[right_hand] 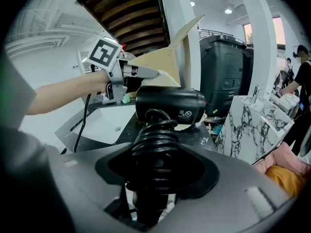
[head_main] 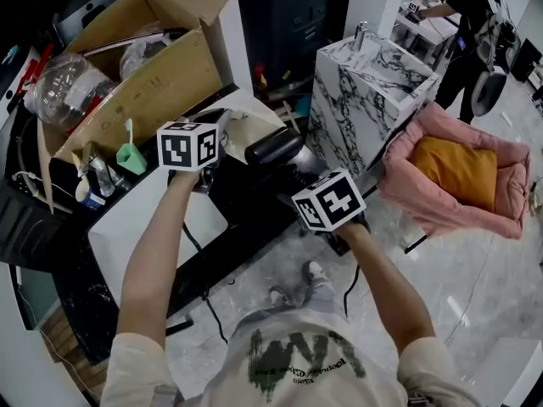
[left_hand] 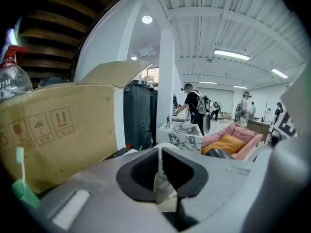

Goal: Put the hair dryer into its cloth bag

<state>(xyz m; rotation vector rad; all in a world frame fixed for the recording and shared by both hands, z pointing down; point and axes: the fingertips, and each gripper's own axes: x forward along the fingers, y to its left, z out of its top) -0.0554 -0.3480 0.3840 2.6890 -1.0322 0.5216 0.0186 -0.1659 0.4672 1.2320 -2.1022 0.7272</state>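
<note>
The black hair dryer (head_main: 273, 148) hangs over the dark counter, its barrel lying crosswise (right_hand: 170, 103). My right gripper (right_hand: 155, 176) is shut on its handle, which has the black cord (right_hand: 154, 144) wound round it. My left gripper (left_hand: 163, 181) is shut on a fold of the cream cloth bag (left_hand: 164, 191). In the right gripper view the left gripper (right_hand: 148, 73) holds the bag (right_hand: 164, 79) up just behind and left of the dryer. In the head view the left gripper (head_main: 216, 132) sits left of the dryer and the right gripper (head_main: 299, 179) just below it. The bag's mouth is hidden.
An open cardboard box (head_main: 148, 83) with plastic bottles stands at the back left. A white sink top (head_main: 140, 219) lies below the left arm. To the right are a marble-patterned block (head_main: 365, 91), a pink pet bed (head_main: 462, 172) and a dark bin (right_hand: 226, 72). People stand far off.
</note>
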